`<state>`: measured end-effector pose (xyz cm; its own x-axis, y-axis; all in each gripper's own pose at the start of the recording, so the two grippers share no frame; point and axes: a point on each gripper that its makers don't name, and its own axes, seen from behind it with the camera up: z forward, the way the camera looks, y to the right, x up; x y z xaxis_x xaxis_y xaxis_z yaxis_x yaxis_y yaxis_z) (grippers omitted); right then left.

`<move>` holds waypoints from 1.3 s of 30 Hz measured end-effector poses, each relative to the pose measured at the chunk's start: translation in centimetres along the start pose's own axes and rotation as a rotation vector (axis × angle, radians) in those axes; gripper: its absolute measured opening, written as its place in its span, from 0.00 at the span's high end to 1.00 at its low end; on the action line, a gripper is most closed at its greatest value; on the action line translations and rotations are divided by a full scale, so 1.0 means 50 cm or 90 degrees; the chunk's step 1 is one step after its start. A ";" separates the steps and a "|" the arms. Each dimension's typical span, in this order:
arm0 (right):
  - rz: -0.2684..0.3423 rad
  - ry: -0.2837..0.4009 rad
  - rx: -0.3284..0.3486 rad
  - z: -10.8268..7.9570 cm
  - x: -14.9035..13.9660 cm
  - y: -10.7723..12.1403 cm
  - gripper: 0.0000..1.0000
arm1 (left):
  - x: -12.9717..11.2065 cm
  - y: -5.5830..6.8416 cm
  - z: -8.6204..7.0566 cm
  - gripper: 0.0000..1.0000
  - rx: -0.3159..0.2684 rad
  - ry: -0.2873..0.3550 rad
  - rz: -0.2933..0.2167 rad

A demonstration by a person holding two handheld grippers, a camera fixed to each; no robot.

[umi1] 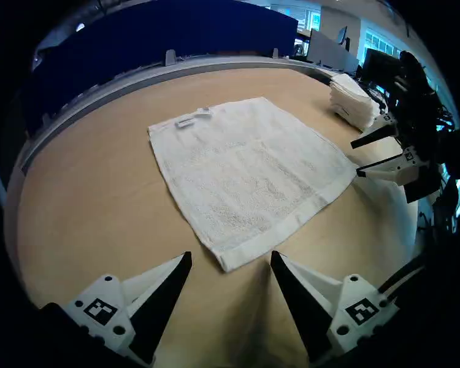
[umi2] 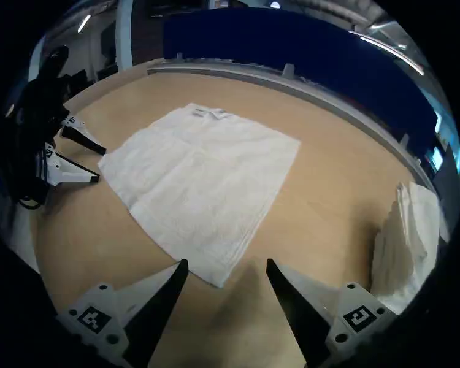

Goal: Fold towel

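The left hand-held gripper (umi1: pixel 230 254) is open, its fingers spread to either side of the near corner of the towel (umi1: pixel 248 172). In the right gripper view, the right hand-held gripper (umi2: pixel 226 262) is open too, just short of another corner. The towel lies flat and unfolded on the counter (umi1: pixel 89 202), its tag (umi1: pixel 193 118) at the far edge. Each view catches the other gripper, open, beside a side corner. A stack (umi2: pixel 408 245) of folded towels sits near the right gripper; the left gripper view puts it far off. A blue partition (umi1: pixel 168 30) backs the counter.
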<state>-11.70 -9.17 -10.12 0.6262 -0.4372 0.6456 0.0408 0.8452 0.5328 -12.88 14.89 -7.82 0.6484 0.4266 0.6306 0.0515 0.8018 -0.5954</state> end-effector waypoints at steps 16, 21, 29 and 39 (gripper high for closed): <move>0.010 -0.013 0.023 0.005 -0.024 -0.013 0.44 | -0.011 0.000 -0.006 0.31 0.021 -0.018 0.018; 0.011 -0.016 0.025 0.005 -0.029 -0.017 0.47 | -0.012 0.002 -0.008 0.37 0.023 -0.030 0.017; 0.012 -0.013 0.030 0.006 -0.028 -0.019 0.51 | -0.011 0.001 -0.007 0.43 0.026 -0.035 0.012; -0.012 -0.012 0.038 0.006 -0.029 -0.034 0.70 | -0.014 0.002 -0.009 0.64 0.036 -0.045 0.011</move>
<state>-12.90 -10.05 -11.81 0.6106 -0.4597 0.6449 0.0061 0.8170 0.5766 -12.96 14.46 -8.54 0.5940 0.4673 0.6548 -0.0039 0.8156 -0.5786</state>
